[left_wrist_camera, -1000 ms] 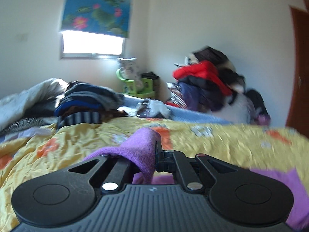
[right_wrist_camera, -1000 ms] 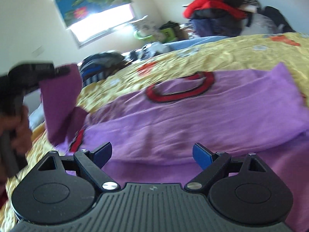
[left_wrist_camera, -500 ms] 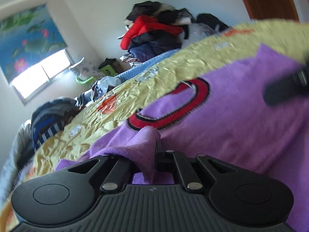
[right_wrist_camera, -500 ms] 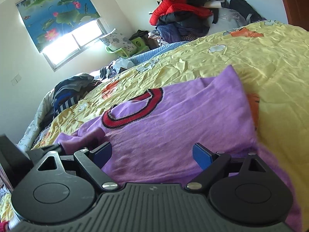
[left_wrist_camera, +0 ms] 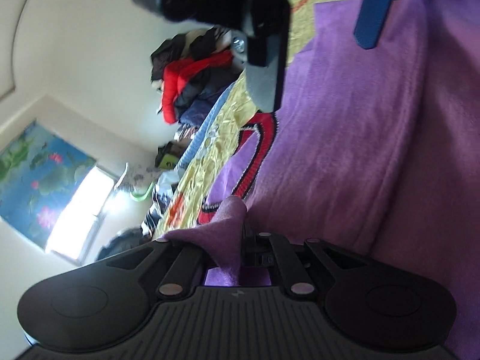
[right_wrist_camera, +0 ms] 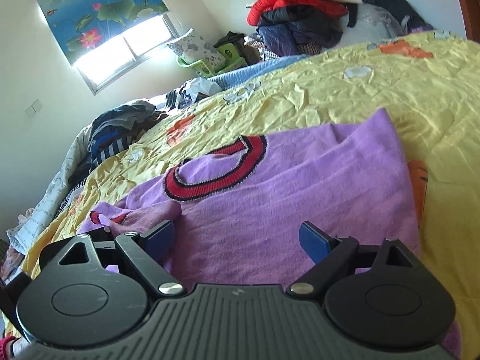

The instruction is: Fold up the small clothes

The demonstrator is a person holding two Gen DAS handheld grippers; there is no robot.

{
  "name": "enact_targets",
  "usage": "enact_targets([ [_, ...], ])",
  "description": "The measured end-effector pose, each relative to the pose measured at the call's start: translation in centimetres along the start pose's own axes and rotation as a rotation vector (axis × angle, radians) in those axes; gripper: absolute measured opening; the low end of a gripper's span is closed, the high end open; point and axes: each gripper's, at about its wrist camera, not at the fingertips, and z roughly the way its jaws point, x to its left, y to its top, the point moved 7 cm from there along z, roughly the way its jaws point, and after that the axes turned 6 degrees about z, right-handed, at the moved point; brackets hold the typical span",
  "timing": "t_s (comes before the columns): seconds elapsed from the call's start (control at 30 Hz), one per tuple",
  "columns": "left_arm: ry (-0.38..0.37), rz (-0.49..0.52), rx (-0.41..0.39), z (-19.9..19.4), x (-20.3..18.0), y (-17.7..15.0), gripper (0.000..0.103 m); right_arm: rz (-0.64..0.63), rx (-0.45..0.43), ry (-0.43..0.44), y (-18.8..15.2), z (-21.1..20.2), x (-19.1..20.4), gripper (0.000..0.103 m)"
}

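— Counting the clothes laid out: how many?
— One purple sweater (right_wrist_camera: 300,186) lies flat on the bed with the yellow bedspread (right_wrist_camera: 375,90). It has one red collar (right_wrist_camera: 216,174) with dark edging, and one sleeve (right_wrist_camera: 138,213) bunched at its left side with a red cuff.
— And the tools?
— Two. The left tool (left_wrist_camera: 240,240) is pressed together, pinching a fold of the purple sweater's fabric that stands up between its tips. The right tool (right_wrist_camera: 237,237) is spread wide above the sweater's body, nothing between its two blue pads (right_wrist_camera: 313,241).
— Can each see the other?
— From the left wrist, the right tool hangs overhead, one blue pad showing.
— Anything else in the room?
— Two heaps of clothes: one on the bed's far left (right_wrist_camera: 120,132), one piled against the wall with a red jacket (right_wrist_camera: 294,0) on top. One window (right_wrist_camera: 126,51) under a lotus-print blind (right_wrist_camera: 99,9).
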Motion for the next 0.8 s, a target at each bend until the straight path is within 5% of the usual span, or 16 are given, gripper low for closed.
enact_targets([
  [0.2,0.05,0.203,-0.052,-0.3,-1.4,0.5,0.004,-0.089,0.002,0.047,1.4,-0.3,1.9,0.089],
  [0.4,0.066,0.252,-0.055,-0.2,-1.9,0.9,0.004,-0.427,0.032,0.096,2.4,0.6,9.3,0.086],
  [0.57,0.067,0.261,-0.05,-0.5,-2.2,0.8,0.004,-0.637,0.171,0.123,0.8,4.0,14.6,0.075],
  [0.73,0.051,0.229,-0.039,-0.1,-1.9,0.7,0.003,-0.798,0.273,0.04,-1.2,7.0,16.1,0.036],
  [0.8,0.066,0.242,-0.045,0.0,-1.9,0.8,0.004,-0.786,0.311,0.057,-1.3,7.5,15.6,0.01],
])
